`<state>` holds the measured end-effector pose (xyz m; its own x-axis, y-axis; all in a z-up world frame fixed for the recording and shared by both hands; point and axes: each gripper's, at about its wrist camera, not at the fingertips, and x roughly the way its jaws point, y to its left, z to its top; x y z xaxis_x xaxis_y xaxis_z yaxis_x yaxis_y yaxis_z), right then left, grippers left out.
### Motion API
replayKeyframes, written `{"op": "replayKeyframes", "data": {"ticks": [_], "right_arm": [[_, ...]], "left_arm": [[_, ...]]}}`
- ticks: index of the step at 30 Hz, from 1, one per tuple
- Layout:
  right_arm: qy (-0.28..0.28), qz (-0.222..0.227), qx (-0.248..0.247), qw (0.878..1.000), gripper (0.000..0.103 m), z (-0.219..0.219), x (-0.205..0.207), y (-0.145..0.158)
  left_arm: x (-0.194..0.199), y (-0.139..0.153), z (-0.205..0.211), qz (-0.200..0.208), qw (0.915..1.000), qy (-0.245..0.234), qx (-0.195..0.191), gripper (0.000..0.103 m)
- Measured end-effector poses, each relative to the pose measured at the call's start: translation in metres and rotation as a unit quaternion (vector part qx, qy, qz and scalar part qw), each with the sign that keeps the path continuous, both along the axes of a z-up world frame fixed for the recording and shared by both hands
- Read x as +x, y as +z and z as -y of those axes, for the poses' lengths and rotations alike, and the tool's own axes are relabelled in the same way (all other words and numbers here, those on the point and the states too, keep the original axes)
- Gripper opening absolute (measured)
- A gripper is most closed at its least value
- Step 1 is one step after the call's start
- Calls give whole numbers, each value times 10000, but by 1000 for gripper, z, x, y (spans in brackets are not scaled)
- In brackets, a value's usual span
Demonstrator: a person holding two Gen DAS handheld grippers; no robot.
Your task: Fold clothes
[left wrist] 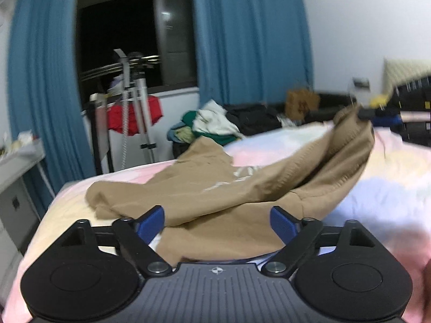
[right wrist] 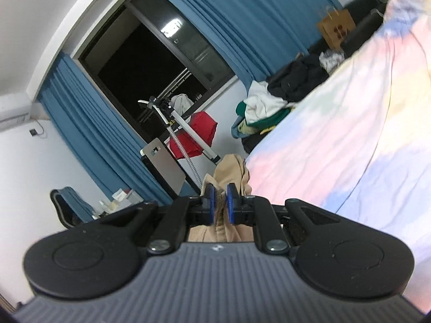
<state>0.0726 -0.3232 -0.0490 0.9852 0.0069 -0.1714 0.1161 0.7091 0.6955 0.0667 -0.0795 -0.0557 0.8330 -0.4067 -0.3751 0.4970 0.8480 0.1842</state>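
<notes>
A tan garment (left wrist: pixel 242 188) lay spread across the pastel bed (left wrist: pixel 377 202), its near edge running between the blue pads (left wrist: pixel 150 224) of the left gripper (left wrist: pixel 216 223). That gripper stood wide, its pads clear of the cloth on both sides. The garment's far right end was lifted off the bed and pinched by the right gripper (left wrist: pixel 366 113), seen blurred there. In the right wrist view the right gripper (right wrist: pixel 221 202) was nearly closed, clamped on a bunched fold of the garment (right wrist: pixel 229 169) that rose past its pads (right wrist: pixel 210 202) and hung below them.

Beyond the bed's far edge sat a heap of clothes (left wrist: pixel 212 123), white, green and black, with a brown paper bag (left wrist: pixel 301 102) to its right. Further left stood a metal stand (left wrist: pixel 134 113) with a red cloth (left wrist: pixel 134 114) draped by it, in front of a dark window (left wrist: pixel 115 35) framed by blue curtains (left wrist: pixel 242 35). A desk (left wrist: pixel 21 156) with small clutter stood at the far left; the right wrist view also showed a dark chair (right wrist: pixel 67 207) near it. Nothing lay on the bed between the two grippers but the garment itself.
</notes>
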Motion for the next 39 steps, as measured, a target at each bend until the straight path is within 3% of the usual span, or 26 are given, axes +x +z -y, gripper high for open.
{"op": "replayKeyframes", "data": {"ticks": [3,7,9,11,12,14,17,21,23,27,30,34,37,39], "right_arm": [[63,-86,196,9998,13,7,4,-12],[119,-230,327,9991,13,13,6,-22],[109,-251,332,9991,13,14,6,-26],[103,-339,357,9987,13,14,7,-32],[101,-405,378,9984,13,15,9,-35],[62,-559,408,9976,13,16,12,-41],[2,-759,490,9959,13,18,17,-51],[-53,-962,844,9918,13,24,26,-68],[-109,-1085,963,9894,13,27,31,-77],[-197,-1340,1150,9841,13,30,41,-94],[-313,-1530,1233,9800,13,32,44,-103],[-451,-1559,1267,9786,13,33,42,-102],[-531,-1550,1313,9777,13,33,41,-99],[-505,-1516,1379,9775,13,32,40,-98]], "left_arm": [[14,-14,34,97,9981,-159,594,77],[48,-39,76,155,9872,-421,1530,67],[64,-52,90,175,9787,-654,1936,53],[80,-58,98,20,9721,-974,2134,18],[88,-60,103,-68,9688,-1128,2205,10],[105,-52,106,-143,9715,-1202,2038,2],[135,-32,109,-319,9788,-1233,1604,2],[184,-23,129,-388,9835,-1043,1428,2],[208,-30,146,-528,9826,-990,1480,2],[240,-68,179,-728,9703,-1054,2050,3],[243,-82,182,-746,9658,-1169,2190,8],[234,-69,161,-639,9703,-1288,1946,27],[215,-51,138,-403,9743,-1455,1672,28],[200,-48,128,-378,9685,-1773,1708,28]]}}
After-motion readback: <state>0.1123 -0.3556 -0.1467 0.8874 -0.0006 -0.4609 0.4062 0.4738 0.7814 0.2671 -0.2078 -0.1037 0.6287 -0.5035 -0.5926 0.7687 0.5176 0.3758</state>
